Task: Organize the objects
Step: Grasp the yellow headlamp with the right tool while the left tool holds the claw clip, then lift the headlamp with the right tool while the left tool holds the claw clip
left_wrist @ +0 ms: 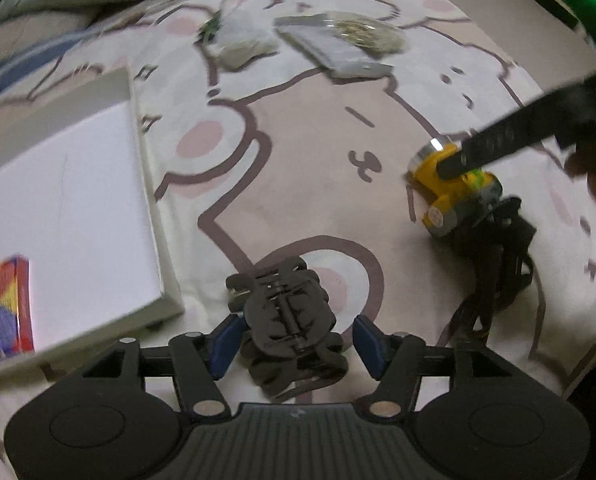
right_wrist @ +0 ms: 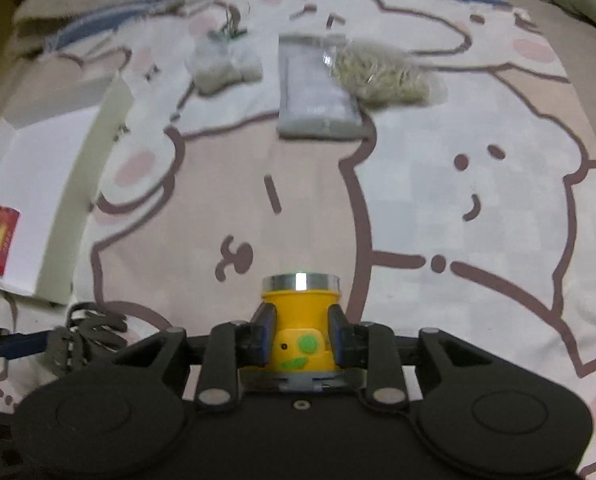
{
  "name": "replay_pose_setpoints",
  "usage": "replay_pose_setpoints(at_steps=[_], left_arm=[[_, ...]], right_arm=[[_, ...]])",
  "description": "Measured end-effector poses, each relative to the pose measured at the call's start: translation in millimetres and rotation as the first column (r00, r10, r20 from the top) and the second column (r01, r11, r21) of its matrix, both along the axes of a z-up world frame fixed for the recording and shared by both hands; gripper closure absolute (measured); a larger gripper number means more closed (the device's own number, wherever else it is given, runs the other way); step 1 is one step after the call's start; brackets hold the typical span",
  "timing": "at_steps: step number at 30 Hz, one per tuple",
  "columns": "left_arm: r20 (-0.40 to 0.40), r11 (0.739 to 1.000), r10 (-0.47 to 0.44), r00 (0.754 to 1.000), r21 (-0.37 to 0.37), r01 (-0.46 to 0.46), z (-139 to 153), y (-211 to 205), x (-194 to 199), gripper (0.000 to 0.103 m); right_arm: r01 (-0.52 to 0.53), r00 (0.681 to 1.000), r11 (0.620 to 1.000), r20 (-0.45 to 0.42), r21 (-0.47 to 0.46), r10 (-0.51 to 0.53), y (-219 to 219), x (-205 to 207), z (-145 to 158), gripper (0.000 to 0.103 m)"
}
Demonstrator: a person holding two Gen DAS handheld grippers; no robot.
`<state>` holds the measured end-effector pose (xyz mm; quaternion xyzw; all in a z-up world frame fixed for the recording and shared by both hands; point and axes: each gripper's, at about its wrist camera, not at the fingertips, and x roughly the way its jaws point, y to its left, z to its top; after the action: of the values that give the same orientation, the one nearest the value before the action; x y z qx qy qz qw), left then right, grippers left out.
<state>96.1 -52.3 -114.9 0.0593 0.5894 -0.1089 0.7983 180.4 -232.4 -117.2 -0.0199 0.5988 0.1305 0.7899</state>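
A black hair claw clip point(left_wrist: 294, 332) lies on the cartoon-print bedsheet point(left_wrist: 317, 152), between the blue pads of my left gripper point(left_wrist: 296, 344). That gripper is open, with gaps on both sides of the clip. A yellow headlamp point(right_wrist: 298, 320) with a silver rim lies on the sheet, its black strap point(left_wrist: 493, 264) bunched behind it. My right gripper point(right_wrist: 298, 340) points down at the headlamp with a pad close by each side of the yellow body, and I see no firm squeeze. In the left wrist view a finger of the right gripper point(left_wrist: 453, 166) lies across the headlamp point(left_wrist: 449, 188).
A flat white box point(left_wrist: 78, 200) sits at the left with a small red, yellow and blue carton point(left_wrist: 6, 304) on it. Farther back lie a grey packet point(left_wrist: 333, 48), a bag of beige strands point(left_wrist: 369, 34) and a clear bag point(left_wrist: 242, 40). A quilt borders the far edge.
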Motion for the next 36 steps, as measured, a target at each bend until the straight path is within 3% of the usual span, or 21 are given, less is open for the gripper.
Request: replay_pose_setpoints(at_steps=[6, 11, 14, 22, 30, 36], left_arm=[[-0.051, 0.984, 0.174, 0.983, -0.009, -0.175, -7.1, 5.8, 8.7, 0.033], [-0.026, 0.968, 0.249, 0.968, 0.019, -0.249, -10.8, 6.3, 10.2, 0.035], [0.010, 0.968, 0.248, 0.969, 0.031, -0.248, -9.9, 1.8, 10.6, 0.048], [0.031, 0.981, 0.192, 0.981, 0.035, -0.193, -6.5, -1.7, 6.5, 0.056], [0.031, 0.985, 0.173, 0.985, 0.000, -0.173, -0.6, 6.6, 5.0, 0.057], [0.077, 0.985, 0.173, 0.982, -0.030, -0.171, 16.2, 8.2, 6.2, 0.057]], right_arm=[[-0.024, 1.000, 0.997, -0.014, -0.075, 0.023, 14.5, 1.0, -4.8, 0.066], [-0.042, 0.999, 0.992, -0.031, -0.121, 0.038, 22.3, -0.6, -17.8, 0.062], [-0.035, 0.999, 0.991, -0.026, -0.127, 0.032, 24.1, -0.7, -18.8, 0.062], [-0.009, 0.999, 0.999, -0.044, -0.052, 0.007, 11.4, 6.3, -24.2, 0.061], [0.022, 1.000, 1.000, 0.004, -0.023, -0.022, 4.7, -0.5, -12.6, 0.062], [0.045, 0.998, 0.999, 0.049, 0.026, -0.046, -7.1, -4.8, 7.2, 0.063]])
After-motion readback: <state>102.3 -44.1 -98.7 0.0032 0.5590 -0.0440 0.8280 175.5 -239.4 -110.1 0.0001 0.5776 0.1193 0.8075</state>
